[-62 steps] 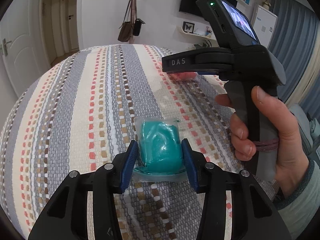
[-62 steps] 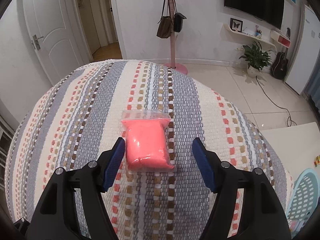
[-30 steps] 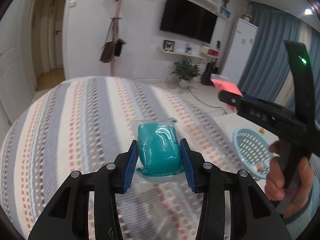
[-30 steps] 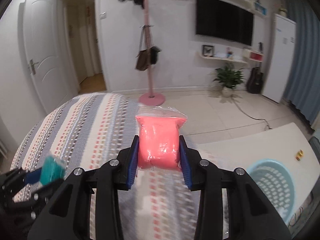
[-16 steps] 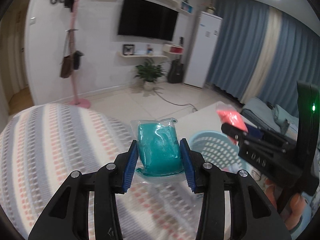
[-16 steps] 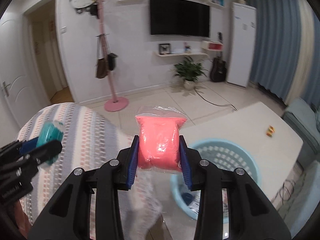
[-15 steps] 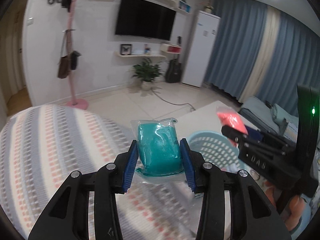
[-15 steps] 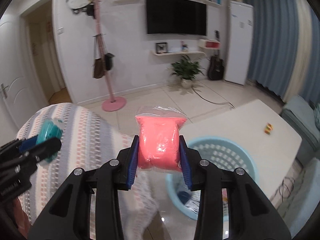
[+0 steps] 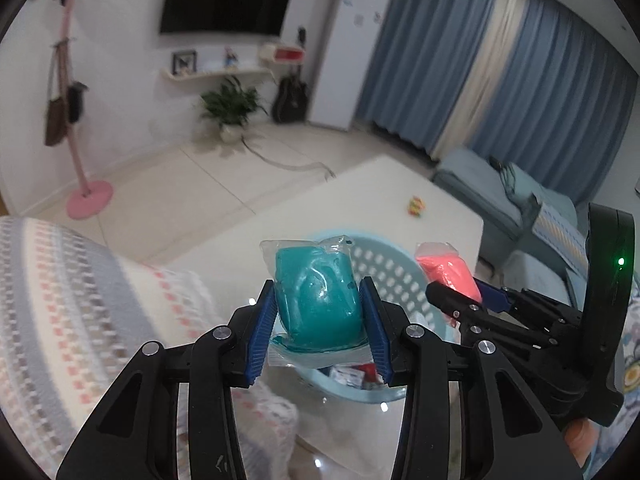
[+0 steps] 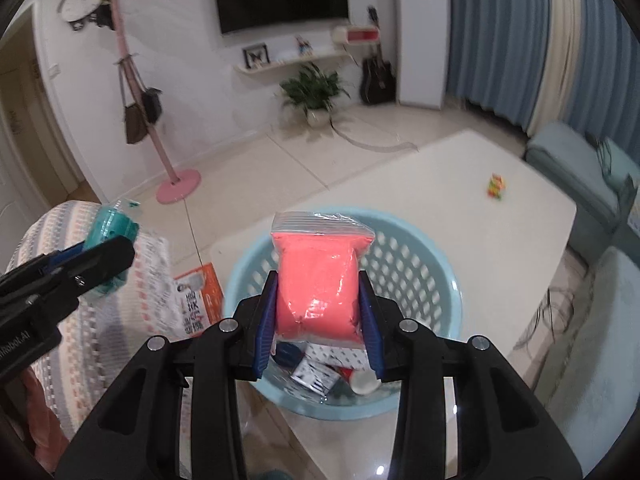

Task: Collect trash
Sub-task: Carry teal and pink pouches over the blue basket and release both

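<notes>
**Both packets now at the basket**

A second ago both views still looked across the striped bed; now the light-blue basket (image 10: 420,280) fills the lower centre of the right view. The right hand-held gripper (image 10: 318,312) is clamped on the pink packet (image 10: 318,280) right above the basket's opening. The left hand-held gripper (image 9: 318,322) is clamped on the teal packet (image 9: 316,300) near its rim. Release looks close. The bed edge (image 9: 172,300) sits lower left, and the white worktop (image 10: 460,200) beyond the basket is mostly bare.
</notes>
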The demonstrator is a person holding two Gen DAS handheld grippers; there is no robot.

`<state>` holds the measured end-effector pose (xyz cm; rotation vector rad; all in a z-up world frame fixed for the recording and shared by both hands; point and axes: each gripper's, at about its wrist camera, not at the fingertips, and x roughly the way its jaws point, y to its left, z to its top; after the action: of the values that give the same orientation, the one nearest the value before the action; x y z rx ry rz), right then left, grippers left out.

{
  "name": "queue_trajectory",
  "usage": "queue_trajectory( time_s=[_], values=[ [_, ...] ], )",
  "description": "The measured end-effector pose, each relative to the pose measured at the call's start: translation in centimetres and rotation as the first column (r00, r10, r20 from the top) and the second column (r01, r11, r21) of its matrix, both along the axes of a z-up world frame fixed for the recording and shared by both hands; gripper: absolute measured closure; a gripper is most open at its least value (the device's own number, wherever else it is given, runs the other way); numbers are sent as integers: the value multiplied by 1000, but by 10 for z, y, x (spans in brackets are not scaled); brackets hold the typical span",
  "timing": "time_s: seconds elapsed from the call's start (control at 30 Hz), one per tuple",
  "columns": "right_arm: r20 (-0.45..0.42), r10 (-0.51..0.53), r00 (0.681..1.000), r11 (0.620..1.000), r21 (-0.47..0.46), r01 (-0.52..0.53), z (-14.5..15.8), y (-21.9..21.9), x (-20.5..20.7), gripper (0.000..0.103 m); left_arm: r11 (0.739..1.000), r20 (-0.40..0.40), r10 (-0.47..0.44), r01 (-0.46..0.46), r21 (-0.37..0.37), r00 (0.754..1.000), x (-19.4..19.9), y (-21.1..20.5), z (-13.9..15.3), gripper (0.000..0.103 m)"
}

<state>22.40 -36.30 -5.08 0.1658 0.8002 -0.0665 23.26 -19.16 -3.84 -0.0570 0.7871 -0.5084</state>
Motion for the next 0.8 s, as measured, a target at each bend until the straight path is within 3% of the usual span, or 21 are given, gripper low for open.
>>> queue_trajectory(
  time_s=[0.2,0.3,0.37,0.4,0.5,0.8],
  values=[
    [-109,-29,994,994,97,40,-39,-31,19,67,997,-152,-72,76,17,986,34,-27,-47,63],
    [-136,-42,990,993,107,57,-51,-40,25,67,995,-180,-84,91,31,980,42,-35,-59,61],
    [-139,-44,989,992,110,59,-53,-44,26,66,995,-180,-88,95,28,980,45,-34,-61,56],
    [-139,-44,989,992,112,60,-53,-45,27,61,995,-180,-87,93,24,980,46,-34,-61,45],
    [-125,-66,990,992,96,79,-50,-47,23,44,996,-161,-86,89,12,983,42,-32,-55,37],
    [-46,-40,998,995,86,44,-17,-32,-3,44,997,-62,-76,76,-2,995,8,-6,-16,32]
  ],
)
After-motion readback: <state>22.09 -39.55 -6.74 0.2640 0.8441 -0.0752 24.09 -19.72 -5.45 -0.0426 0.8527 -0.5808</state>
